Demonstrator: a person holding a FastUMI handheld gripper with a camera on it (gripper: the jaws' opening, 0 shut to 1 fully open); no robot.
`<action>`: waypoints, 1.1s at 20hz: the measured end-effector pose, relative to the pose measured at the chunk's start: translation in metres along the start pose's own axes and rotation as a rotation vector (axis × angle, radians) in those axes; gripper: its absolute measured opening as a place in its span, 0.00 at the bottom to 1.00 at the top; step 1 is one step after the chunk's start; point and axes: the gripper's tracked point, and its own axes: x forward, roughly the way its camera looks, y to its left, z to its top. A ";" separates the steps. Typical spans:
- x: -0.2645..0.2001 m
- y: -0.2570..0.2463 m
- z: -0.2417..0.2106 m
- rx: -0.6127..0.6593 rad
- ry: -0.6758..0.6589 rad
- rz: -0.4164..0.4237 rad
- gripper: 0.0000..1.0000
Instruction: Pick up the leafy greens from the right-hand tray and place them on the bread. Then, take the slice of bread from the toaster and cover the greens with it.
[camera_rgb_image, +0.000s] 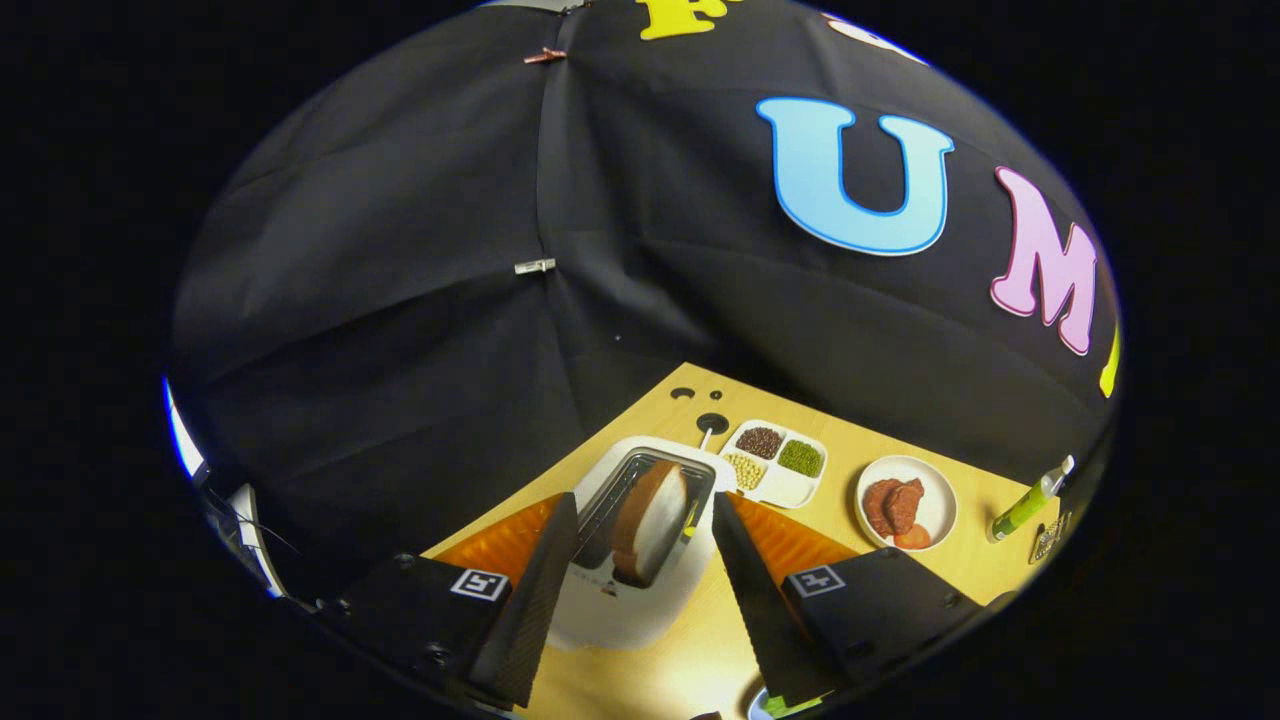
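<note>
Your bench (690, 640) looks like smooth, pale wood with a soft sheen. The toaster (620, 600) ahead of you has a glossy white plastic shell and a shiny metal slot rim. The bread slice (650, 525) in it looks matt and porous. The far divided tray (785, 487) and the plate (938, 500) to its right look smooth and glossy.

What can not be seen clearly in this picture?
- Bread: its lower part sits hidden inside the toaster slot.
- Plate: food on it is too small to identify.
- Bottle: label too small.
- Green thing near the open claw: cut off at the edge, partly behind a finger.
</note>
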 end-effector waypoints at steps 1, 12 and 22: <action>0.010 0.000 -0.003 0.003 0.006 -0.008 0.86; 0.044 -0.017 -0.030 0.117 0.103 -0.080 0.17; -0.050 -0.041 0.038 0.212 -0.122 0.007 0.17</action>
